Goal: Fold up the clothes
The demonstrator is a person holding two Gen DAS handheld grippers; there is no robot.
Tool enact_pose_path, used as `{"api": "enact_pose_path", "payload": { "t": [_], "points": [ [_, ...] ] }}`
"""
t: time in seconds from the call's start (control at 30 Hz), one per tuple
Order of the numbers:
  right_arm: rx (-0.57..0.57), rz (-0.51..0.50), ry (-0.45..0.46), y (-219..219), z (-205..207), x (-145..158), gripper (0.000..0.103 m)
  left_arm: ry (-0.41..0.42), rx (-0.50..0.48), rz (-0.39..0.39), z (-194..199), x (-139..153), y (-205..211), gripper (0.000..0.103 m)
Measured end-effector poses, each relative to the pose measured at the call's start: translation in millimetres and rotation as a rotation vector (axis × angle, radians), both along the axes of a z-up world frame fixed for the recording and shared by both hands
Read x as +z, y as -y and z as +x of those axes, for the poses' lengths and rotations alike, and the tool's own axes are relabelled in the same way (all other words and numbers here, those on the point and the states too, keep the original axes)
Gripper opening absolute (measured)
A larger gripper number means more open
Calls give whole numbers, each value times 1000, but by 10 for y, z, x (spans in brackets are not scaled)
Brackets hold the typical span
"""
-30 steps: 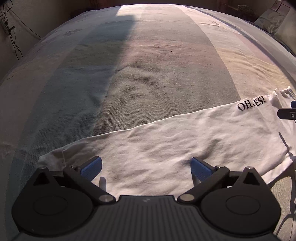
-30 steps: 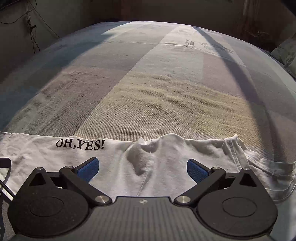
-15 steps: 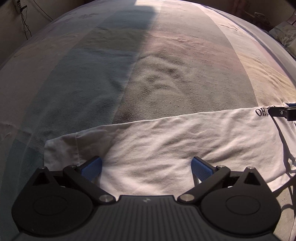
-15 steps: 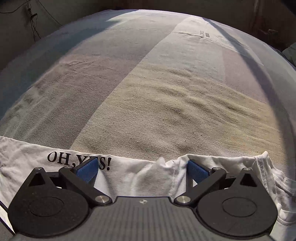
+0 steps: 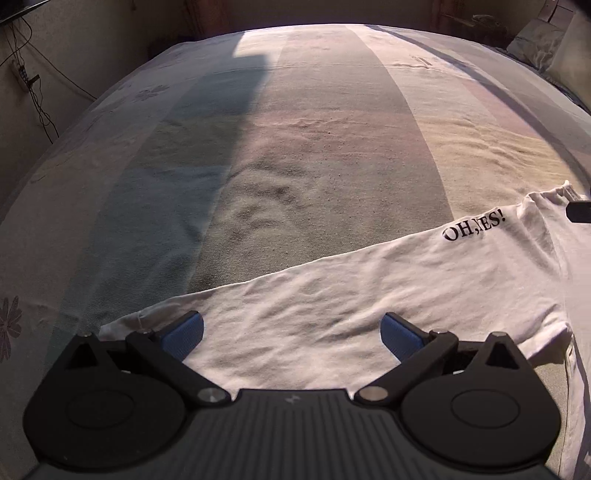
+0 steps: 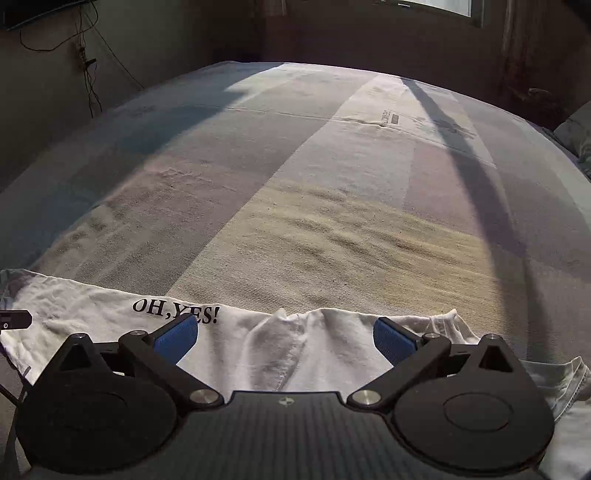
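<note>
A white T-shirt (image 5: 369,291) printed "OH,YES!" lies folded lengthwise on the striped bedspread (image 5: 314,147). My left gripper (image 5: 291,332) hovers open over the shirt's hem end, its blue pads (image 5: 184,330) spread wide with nothing between them. In the right wrist view the same T-shirt (image 6: 325,354) shows its collar end and a bunched fold. Open above that end is my right gripper (image 6: 284,334), also holding nothing. The tip of the right gripper shows at the far right edge of the left wrist view.
The bedspread (image 6: 332,184) stretches far ahead of both grippers in broad sunlit and shaded bands. Pillows (image 5: 546,44) lie at the far right. Cables (image 5: 29,81) hang on the wall to the left. A window (image 6: 436,5) sits high at the back.
Both grippers dipped toward the shirt half a second ago and have since pulled back up. They stay open throughout. The shirt lies much as before.
</note>
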State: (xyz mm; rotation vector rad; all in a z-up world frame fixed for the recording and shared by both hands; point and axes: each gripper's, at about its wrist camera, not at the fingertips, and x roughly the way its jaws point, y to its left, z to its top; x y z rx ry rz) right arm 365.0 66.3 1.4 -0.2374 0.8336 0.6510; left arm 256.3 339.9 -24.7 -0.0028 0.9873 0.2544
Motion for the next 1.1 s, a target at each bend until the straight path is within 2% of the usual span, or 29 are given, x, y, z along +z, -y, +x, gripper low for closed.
{"api": "enact_pose_path", "payload": {
  "t": [0.1,0.17,0.3,0.47,0.57,0.7,0.73,0.97,1.1],
  "points": [
    [-59,-59,-8,519,-117,-25,103,11,-71,-27,71,54,392,102],
    [-130,-108,-29,903,-160,-100,103,16,-120,-72,140,45,685,102],
    [-297,-142,-78,1724,-195,-220,103,32,-246,-134,307,20,1365,102],
    [-454,-97,-95,2589,-184,-325,103,41,-391,-208,484,-60,2154,102],
    [-498,-43,-130,2884,-70,-475,103,8,-439,-242,625,-246,2508,102],
    [-504,-31,-123,3041,127,-659,103,-61,-358,-265,782,-534,2571,102],
    [-497,-32,-116,3058,185,-696,103,-54,-342,-261,816,-556,2544,102],
    [-389,-63,-84,2957,733,-683,103,-25,-297,-192,1253,-434,2398,102],
    [-370,-41,-63,2902,794,-509,103,2,-284,-241,1387,-345,2286,102]
  ]
}}
